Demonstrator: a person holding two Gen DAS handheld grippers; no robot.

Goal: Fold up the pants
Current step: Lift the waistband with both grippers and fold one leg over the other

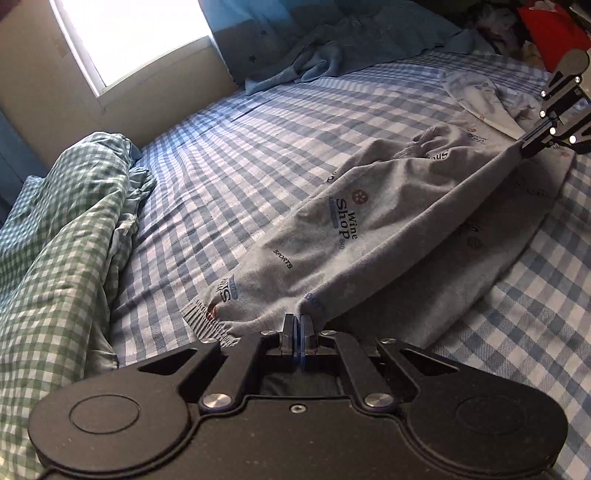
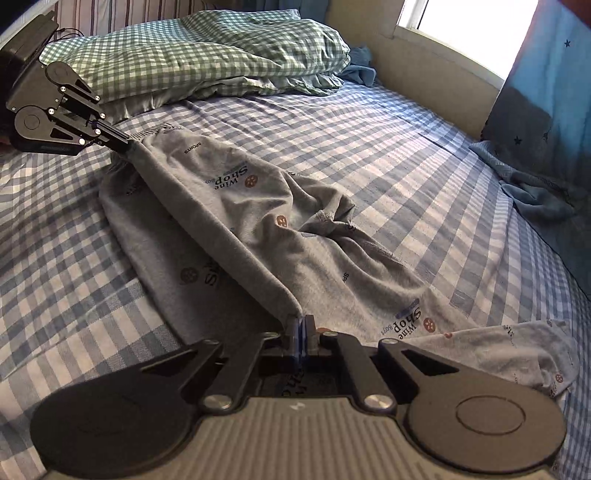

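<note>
Item: one pair of grey sweatpants, on the bed, stretched taut between my two grippers. The long axis runs along the lifted folded edge, from my left gripper at the ribbed waistband end to my right gripper at the far right; the rest of the cloth sags onto the sheet on both sides of that edge.

Left fingers: pressed together, pinching the cloth just beside the waistband. Right fingers: in the right wrist view my right gripper is likewise clamped on the pants' edge, with my left gripper at the far left holding the other end.

Legible print on the pants: "Wine Shop Boys", repeated several times; "SPORTS", at least twice; small round red-brown cookie-like motifs.

Surroundings: one blue-and-white checked sheet; one green-checked duvet bunched at the far end in the right view; one blue curtain with dark stars, its hem pooled on the bed; one bright window; a red item at far right, unidentifiable.
</note>
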